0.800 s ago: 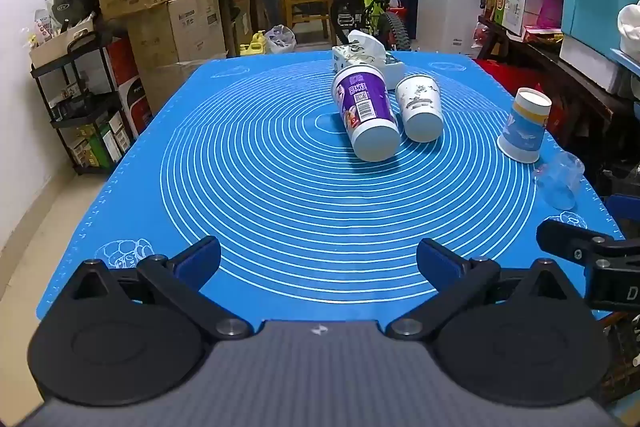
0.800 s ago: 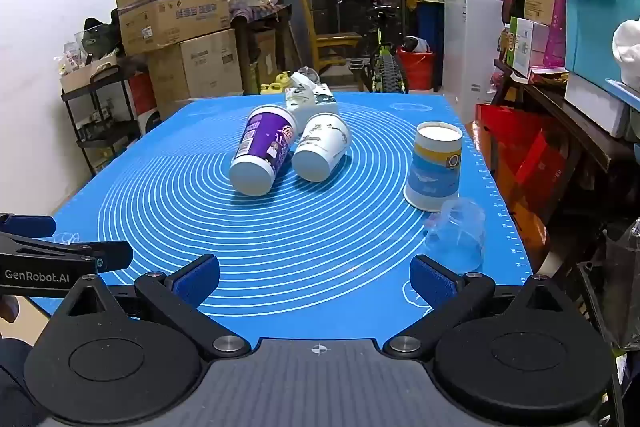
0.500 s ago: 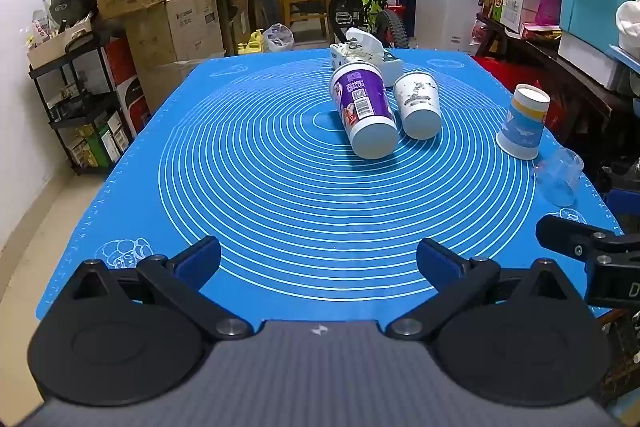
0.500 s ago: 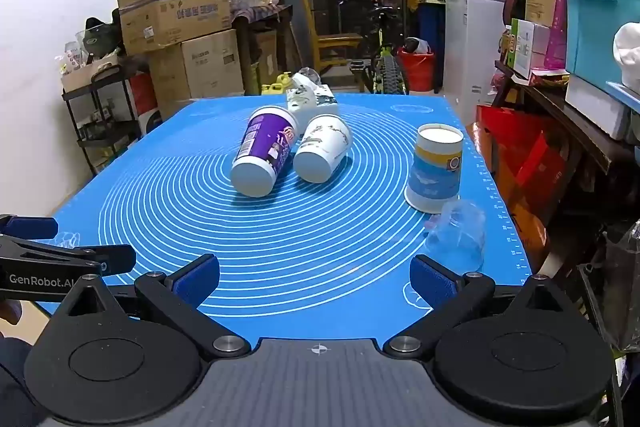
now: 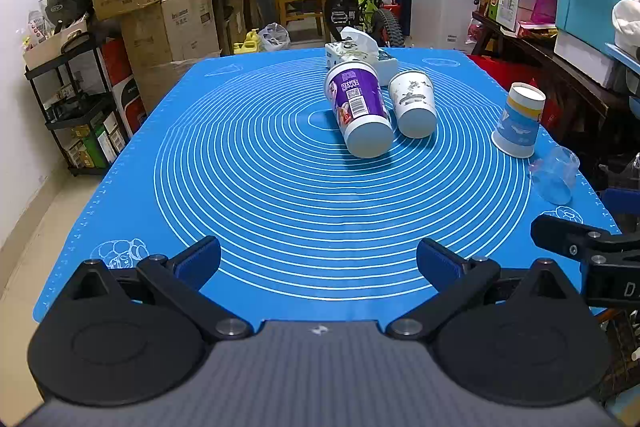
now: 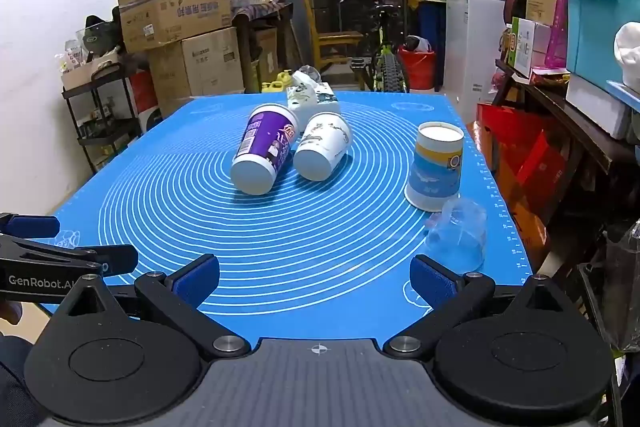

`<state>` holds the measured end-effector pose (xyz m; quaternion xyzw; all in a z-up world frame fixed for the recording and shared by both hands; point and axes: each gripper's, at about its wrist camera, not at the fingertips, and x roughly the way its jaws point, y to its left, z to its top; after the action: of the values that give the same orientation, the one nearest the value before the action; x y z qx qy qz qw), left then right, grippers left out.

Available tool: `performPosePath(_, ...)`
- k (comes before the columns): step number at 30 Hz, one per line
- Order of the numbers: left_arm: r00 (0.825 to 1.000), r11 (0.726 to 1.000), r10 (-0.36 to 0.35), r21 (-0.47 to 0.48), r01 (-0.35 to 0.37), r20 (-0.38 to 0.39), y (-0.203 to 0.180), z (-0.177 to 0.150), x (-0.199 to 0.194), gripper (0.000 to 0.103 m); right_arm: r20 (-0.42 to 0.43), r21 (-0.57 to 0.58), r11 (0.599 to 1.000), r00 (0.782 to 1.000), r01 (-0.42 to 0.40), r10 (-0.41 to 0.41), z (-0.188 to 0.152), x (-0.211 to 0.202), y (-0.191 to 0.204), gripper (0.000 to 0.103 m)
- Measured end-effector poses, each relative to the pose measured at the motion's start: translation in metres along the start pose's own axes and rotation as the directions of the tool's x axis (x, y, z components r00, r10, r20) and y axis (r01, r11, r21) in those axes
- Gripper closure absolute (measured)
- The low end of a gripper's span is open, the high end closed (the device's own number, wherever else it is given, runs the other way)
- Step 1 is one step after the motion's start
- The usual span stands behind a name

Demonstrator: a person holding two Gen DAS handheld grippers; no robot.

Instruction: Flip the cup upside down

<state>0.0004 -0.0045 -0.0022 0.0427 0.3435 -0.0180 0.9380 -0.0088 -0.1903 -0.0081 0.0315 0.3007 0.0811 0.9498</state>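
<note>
A purple cup (image 5: 358, 113) (image 6: 264, 153) and a white cup (image 5: 412, 103) (image 6: 322, 149) lie on their sides side by side, bases toward me, mid-mat. A blue and yellow paper cup (image 5: 519, 121) (image 6: 436, 167) stands upside down at the right. A clear plastic cup (image 5: 556, 175) (image 6: 458, 233) stands upside down next to it, nearer me. My left gripper (image 5: 318, 261) is open and empty over the mat's near edge. My right gripper (image 6: 316, 279) is open and empty, the clear cup just beyond its right finger.
A blue silicone mat (image 5: 248, 163) (image 6: 180, 187) covers the table. A tissue box (image 5: 358, 53) (image 6: 312, 99) sits behind the lying cups. Stacked cartons and a shelf stand left, a bicycle behind, a cluttered table and bins right.
Both grippers have shifted only slightly; the left view has drifted a little so the cups sit marginally higher. The cups have not moved.
</note>
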Motion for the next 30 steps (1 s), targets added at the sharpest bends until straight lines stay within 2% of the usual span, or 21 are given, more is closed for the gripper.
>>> performPosePath(30, 1.0, 1.0, 0.002, -0.002, -0.002, -0.001, -0.0008, 0.0001, 0.0003, 0.0, 0.003, -0.004, 1.0, 1.0, 0.004, -0.004, 0.0027, -0.0033, 0.0016, 0.002)
